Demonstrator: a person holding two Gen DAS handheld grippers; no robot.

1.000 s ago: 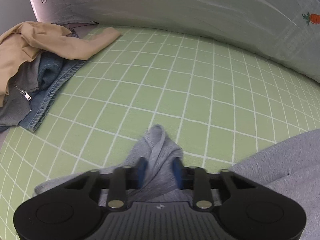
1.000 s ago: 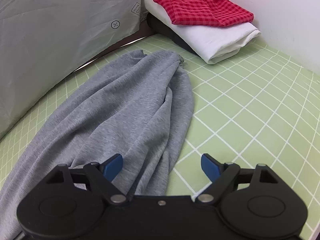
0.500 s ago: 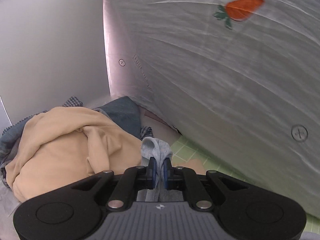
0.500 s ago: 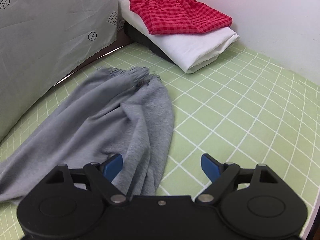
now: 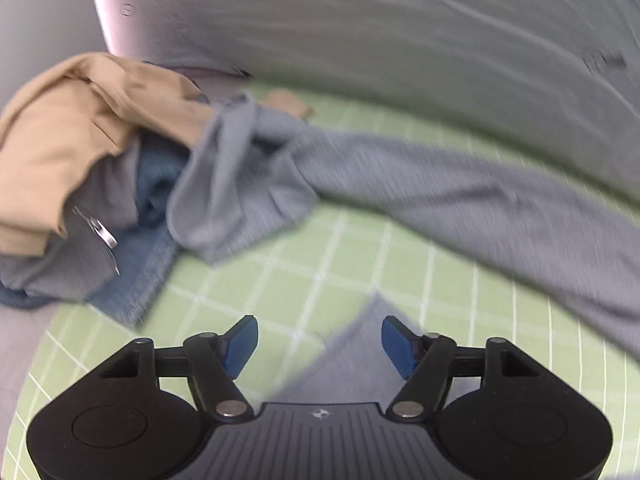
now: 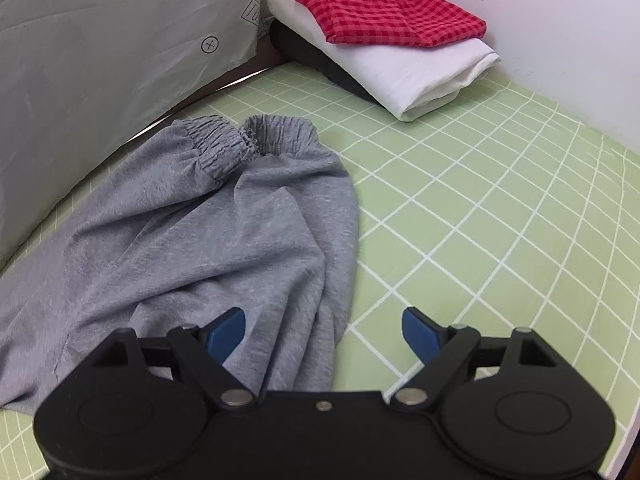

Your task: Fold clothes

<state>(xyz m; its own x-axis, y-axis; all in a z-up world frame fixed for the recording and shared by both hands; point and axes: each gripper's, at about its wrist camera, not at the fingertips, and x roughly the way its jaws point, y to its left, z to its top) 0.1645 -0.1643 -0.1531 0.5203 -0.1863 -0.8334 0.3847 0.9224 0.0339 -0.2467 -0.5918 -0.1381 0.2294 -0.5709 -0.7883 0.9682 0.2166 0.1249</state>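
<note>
Grey sweatpants point(image 6: 224, 224) lie stretched across the green grid mat point(image 6: 480, 208), their two elastic cuffs point(image 6: 248, 136) at the far end in the right wrist view. In the left wrist view the same grey garment point(image 5: 460, 200) runs from the right to a bunched end point(image 5: 236, 184) resting against the clothes pile. My left gripper point(image 5: 319, 346) is open and empty above the mat, with a grey fabric corner point(image 5: 360, 352) below it. My right gripper point(image 6: 323, 330) is open and empty over the garment's near edge.
A pile of unfolded clothes sits at the left: a tan garment point(image 5: 68, 132), blue denim point(image 5: 148, 248) and a grey zippered piece point(image 5: 80, 248). Folded clothes are stacked at the back right: red checked cloth point(image 6: 384, 12) on a white one point(image 6: 420, 68). A grey sheet point(image 6: 100, 40) backs the mat.
My left gripper has let go of the grey fabric it held pinched, opened wide and pulled back from the pile. The garment's end now lies against the pile. The cuffs have slid nearer the right gripper.
</note>
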